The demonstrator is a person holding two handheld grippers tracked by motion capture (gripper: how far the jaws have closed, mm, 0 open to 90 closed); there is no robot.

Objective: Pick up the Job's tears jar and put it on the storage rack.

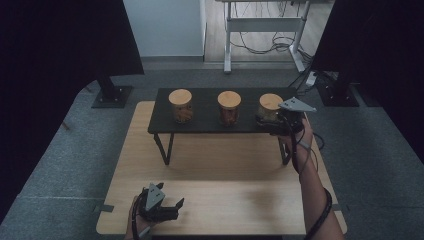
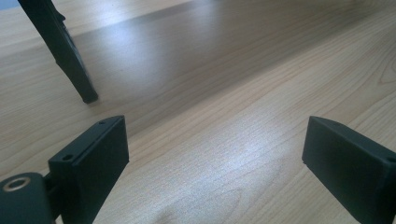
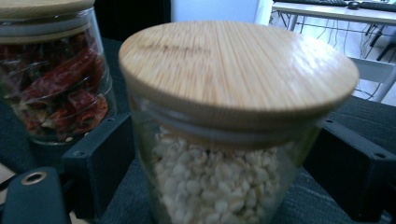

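While the right gripper (image 1: 270, 120) sits up at the far right end of the black shelf (image 1: 205, 120), the jar of pale grains (image 3: 224, 186) stands squarely between its jaws. Look at the right gripper view: the wooden lid (image 3: 233, 70) overhangs both jaws, the glass body drops down between them, and one black jaw stands on each side of the glass, close by. The jaws sit spread around the jar, and a sliver of gap seems to show on each side, so it reads as a loose bracket rather than a squeeze. The jar stands upright on the shelf, third in the row. Just beside it, the jar of red dried peppers (image 3: 56, 88) stands upright too, apart from the grain jar, and from above another lidded jar (image 1: 180, 106) holds the left end of the shelf.

Down at the near edge of the wooden surface (image 1: 225, 200), the left gripper (image 1: 170, 207) lies low in the person's hand. Its jaws gape wide with nothing between them, just bare wood grain, and one black shelf leg (image 2: 65, 51) plants itself on the surface beyond them.
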